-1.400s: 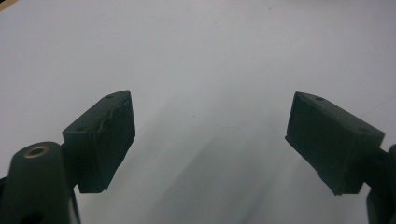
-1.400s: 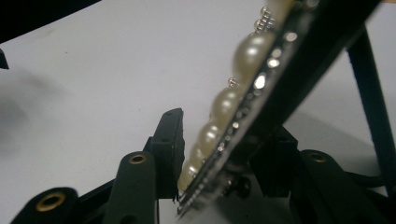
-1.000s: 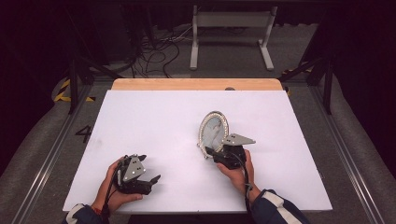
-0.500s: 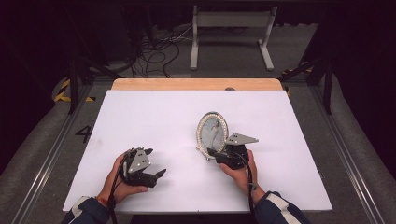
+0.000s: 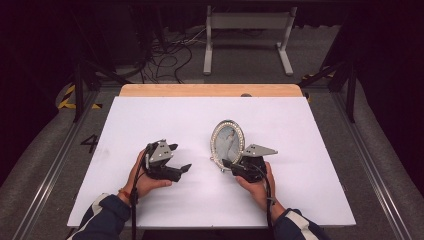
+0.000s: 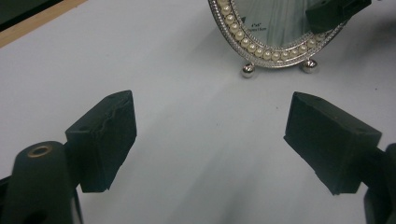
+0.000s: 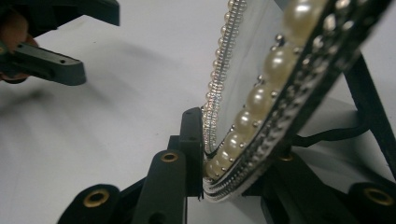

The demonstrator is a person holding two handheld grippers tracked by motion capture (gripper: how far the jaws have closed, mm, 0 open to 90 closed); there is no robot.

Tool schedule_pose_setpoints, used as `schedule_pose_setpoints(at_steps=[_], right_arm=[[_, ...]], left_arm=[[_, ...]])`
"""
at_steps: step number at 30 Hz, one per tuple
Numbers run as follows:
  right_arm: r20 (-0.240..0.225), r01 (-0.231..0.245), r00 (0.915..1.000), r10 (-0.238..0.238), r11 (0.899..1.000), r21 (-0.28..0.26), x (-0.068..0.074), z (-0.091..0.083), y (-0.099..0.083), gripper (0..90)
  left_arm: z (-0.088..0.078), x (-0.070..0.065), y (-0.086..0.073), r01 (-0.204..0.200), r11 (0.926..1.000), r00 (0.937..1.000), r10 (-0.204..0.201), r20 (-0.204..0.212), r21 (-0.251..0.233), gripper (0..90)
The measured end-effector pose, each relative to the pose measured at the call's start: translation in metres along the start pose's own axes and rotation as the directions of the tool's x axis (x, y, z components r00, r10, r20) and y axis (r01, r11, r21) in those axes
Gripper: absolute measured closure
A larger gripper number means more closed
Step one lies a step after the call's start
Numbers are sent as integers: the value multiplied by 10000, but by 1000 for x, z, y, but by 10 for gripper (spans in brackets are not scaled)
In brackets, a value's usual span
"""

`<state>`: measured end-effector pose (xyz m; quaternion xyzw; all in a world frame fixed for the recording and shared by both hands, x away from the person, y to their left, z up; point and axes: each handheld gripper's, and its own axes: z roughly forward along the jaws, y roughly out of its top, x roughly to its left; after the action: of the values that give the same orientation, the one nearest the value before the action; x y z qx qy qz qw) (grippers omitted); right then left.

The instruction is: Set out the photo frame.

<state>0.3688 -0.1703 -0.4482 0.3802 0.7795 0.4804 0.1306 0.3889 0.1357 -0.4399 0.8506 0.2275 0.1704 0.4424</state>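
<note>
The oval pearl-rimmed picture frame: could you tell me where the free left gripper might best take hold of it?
Probably the picture frame's free side rim, approached from the left gripper's side. It stands upright on ball feet, its thin pearl edge suits open jaws, and the right gripper already clamps the opposite lower rim.

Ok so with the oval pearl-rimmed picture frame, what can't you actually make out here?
- Oval pearl-rimmed silver picture frame: its photo is too small in the high view.
- Frame top: cut off by the left gripper view's edge.
- Frame back and stand: hidden behind its rim in the right gripper view.
- Small label print: too small to read.
</note>
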Motion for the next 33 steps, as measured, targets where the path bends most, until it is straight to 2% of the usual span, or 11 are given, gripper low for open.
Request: schedule_pose_setpoints(at_steps=[7, 9, 11, 13, 16, 17, 20, 24, 29, 33], right_arm=[[-726, -117, 9973, 141, 9993, 342, -12, 0, 4, 780], [-882, -81, 9960, 119, 9990, 436, -15, 0, 5, 782], [-957, -33, 9954, 78, 9989, 470, -16, 0, 6, 779], [-903, 2, 9959, 39, 9989, 463, -15, -1, 6, 771], [-568, -34, 9984, 57, 9992, 401, -14, -3, 4, 671], [-445, -39, 9990, 53, 9995, 319, -14, -6, 4, 667], [-213, 84, 9997, -82, 9999, 104, -14, -15, 3, 642], [173, 542, 9984, -542, 9985, 18, -7, -25, 2, 658], [391, 913, 9951, -905, 9956, -201, -1, -35, 0, 720], [373, 855, 9957, -846, 9961, -228, -3, -38, -1, 766]], left_arm=[[29, 5, 20, -67, 10000, 9983, 68, 578, -24, 177], [38, 6, 25, -53, 10000, 9966, 56, 820, -32, 177], [45, 5, 29, -34, 9999, 9960, 43, 894, -99, 177], [52, 6, 33, 56, 10000, 9948, -50, 1022, -53, 180], [62, 8, 38, 251, 9996, 9923, -232, 1219, -145, 177], [65, 8, 39, 323, 9993, 9923, -300, 1198, -170, 178], [70, 7, 41, 154, 9998, 9921, -140, 1244, -100, 188], [73, 9, 45, 207, 9997, 9912, -183, 1312, -163, 185], [76, 10, 49, 332, 9990, 9858, -277, 1656, -305, 186], [83, 7, 51, 241, 9993, 9824, -187, 1858, -272, 196]])
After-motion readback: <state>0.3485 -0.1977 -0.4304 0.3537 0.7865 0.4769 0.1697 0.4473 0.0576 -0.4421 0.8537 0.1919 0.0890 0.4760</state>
